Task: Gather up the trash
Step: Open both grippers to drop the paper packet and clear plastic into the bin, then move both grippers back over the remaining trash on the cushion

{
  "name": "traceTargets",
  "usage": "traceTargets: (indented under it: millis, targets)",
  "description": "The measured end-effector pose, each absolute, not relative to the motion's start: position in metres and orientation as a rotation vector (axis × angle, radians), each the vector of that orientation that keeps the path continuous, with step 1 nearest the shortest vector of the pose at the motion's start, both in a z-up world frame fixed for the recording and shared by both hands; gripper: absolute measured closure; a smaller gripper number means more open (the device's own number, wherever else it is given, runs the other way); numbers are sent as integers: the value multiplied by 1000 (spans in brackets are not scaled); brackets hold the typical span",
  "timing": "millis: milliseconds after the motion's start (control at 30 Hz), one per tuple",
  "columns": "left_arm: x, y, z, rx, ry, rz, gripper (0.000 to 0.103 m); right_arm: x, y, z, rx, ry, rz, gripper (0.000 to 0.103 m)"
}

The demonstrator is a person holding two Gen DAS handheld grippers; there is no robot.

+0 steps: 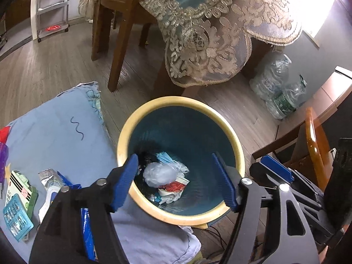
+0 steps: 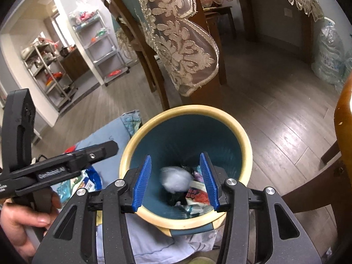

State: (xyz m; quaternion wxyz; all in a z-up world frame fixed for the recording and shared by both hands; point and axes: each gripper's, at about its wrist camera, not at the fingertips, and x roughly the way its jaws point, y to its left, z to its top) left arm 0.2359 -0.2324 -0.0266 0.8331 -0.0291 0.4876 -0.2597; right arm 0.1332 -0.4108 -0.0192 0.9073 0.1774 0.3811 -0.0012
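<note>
Both your claws hang spread and empty over the round cream-rimmed teal waste bin (image 1: 238,154). Remaining litter, a crumpled silver foil wrapper (image 1: 47,176), lies left of your left claw (image 1: 176,182), the nearer one; right claw (image 2: 176,182).

The white wad (image 2: 176,181) inside the trash bin (image 2: 242,132) was smeared by blur in the right wrist view, so its material could not be told there. Print on the red-and-white packet (image 1: 175,186) beneath it was too small to read. The left tool's black body hid the bin's near rim (image 1: 140,200) and part of the blue wrapper (image 1: 87,231). The flat packets (image 1: 18,200) on the blue cloth (image 1: 61,132) carried unreadable text. The hand (image 2: 19,222) was cut off by the picture's edge.
</note>
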Motion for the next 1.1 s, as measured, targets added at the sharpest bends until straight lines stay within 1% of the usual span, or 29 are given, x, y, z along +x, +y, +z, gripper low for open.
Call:
traceTargets:
  millis: [233, 400, 800, 1000, 1100]
  targets:
    - [235, -209, -13, -74, 1000, -527, 26, 133, -407, -21, 362, 791, 3, 51]
    - [235, -182, -3, -91, 973, -484, 20, 137, -395, -21, 339, 793, 25, 45]
    - [232, -111, 0, -68, 946, -355, 19, 147, -360, -21, 292, 806, 94, 40]
    - [230, -62, -8, -62, 967, -282, 19, 154, -337, -21, 275, 815, 137, 40]
    - [226, -35, -15, -59, 986, -237, 17, 157, -328, -21, 267, 818, 157, 40]
